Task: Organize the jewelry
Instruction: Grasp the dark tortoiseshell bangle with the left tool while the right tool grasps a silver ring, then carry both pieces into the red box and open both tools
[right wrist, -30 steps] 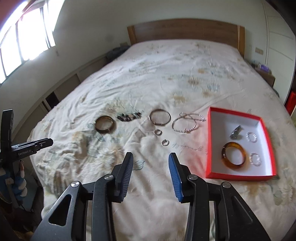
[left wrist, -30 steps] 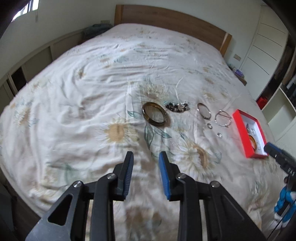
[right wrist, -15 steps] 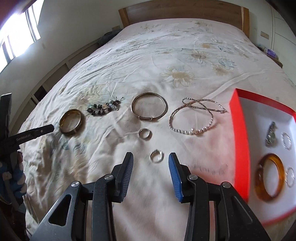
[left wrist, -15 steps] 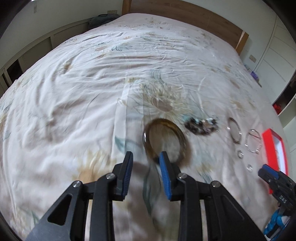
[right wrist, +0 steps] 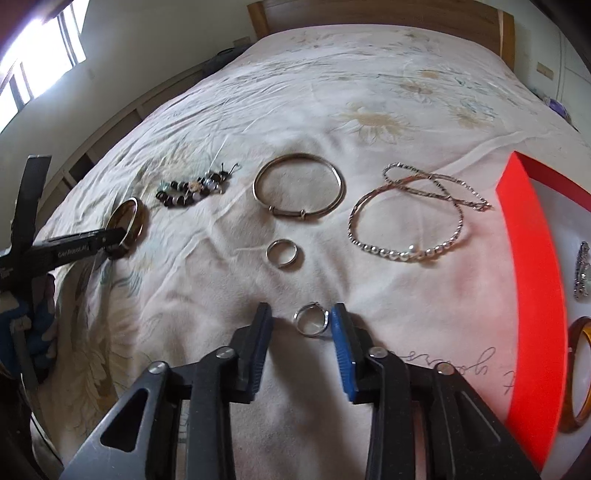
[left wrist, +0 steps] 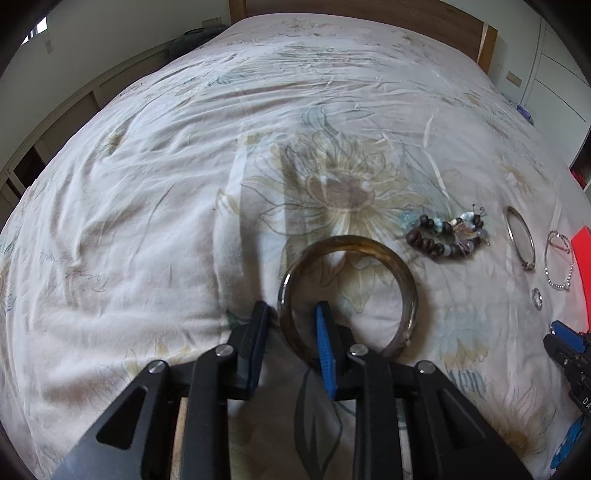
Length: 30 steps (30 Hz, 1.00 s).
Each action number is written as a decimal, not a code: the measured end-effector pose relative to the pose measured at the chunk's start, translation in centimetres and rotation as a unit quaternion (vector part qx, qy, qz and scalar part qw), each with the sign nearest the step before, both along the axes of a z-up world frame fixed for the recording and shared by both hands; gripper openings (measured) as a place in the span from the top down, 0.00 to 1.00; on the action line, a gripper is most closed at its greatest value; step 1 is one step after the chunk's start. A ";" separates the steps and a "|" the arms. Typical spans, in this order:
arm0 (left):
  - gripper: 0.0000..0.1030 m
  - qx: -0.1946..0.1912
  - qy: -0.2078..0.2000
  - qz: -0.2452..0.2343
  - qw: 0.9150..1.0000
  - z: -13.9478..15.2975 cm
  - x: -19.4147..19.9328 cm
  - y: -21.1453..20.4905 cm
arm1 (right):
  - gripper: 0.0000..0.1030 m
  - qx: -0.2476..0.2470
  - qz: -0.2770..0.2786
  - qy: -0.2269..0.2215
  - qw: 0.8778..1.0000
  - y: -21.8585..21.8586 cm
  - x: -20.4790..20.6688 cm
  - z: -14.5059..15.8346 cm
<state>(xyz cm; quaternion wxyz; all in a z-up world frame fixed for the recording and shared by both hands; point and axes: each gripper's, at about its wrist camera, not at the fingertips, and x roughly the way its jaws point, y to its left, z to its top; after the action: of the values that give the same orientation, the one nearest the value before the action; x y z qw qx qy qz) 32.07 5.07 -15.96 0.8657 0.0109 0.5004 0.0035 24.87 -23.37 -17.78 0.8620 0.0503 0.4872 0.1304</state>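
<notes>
A dark brown bangle (left wrist: 412, 299) lies flat on the flowered bedspread (left wrist: 147, 184). My left gripper (left wrist: 290, 314) is down over its near-left rim, one finger outside the ring and the blue-padded one inside. Its jaws are closing, and a gap shows beside the rim. In the right wrist view a small silver ring (right wrist: 312, 320) lies between the fingers of my right gripper (right wrist: 301, 314). These jaws are closing too, and the ring sits close to the right pad with room on its left. The red box (right wrist: 532, 295) stands to the right.
A dark bead bracelet (right wrist: 192, 190), a silver bangle (right wrist: 299, 190), a pearl-and-chain bracelet (right wrist: 410, 218) and a second ring (right wrist: 282, 253) lie in a row on the bed. The box holds an amber bangle (right wrist: 580, 369) and a brooch (right wrist: 583, 273). A wooden headboard (right wrist: 369, 14) is at the far end.
Both grippers have come down and forward to the bedspread. The left now straddles the brown bangle's rim, the right brackets the small ring, and both pairs of jaws are narrower.
</notes>
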 end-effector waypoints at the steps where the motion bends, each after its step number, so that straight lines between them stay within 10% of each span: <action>1: 0.81 -0.001 -0.001 0.000 1.000 0.0 0.0 0.0 | 0.74 0.001 0.000 0.001 1.000 0.0 0.0 -0.1; 21: 0.92 -0.002 -0.062 -0.018 0.998 8.3 -7.1 -0.3 | 0.80 0.044 -0.029 -0.053 0.997 -2.1 -7.8 6.2; 30: 0.92 -0.051 -0.069 -0.118 0.989 11.8 -9.3 -10.4 | 0.80 0.006 -0.082 -0.083 0.993 -10.7 -11.0 9.9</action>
<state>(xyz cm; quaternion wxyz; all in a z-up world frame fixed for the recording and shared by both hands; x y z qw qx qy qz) 22.79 -5.29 -4.15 0.8917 0.0259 0.4346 -0.1237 13.85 -34.04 -7.84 0.9068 0.0842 0.4078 0.0654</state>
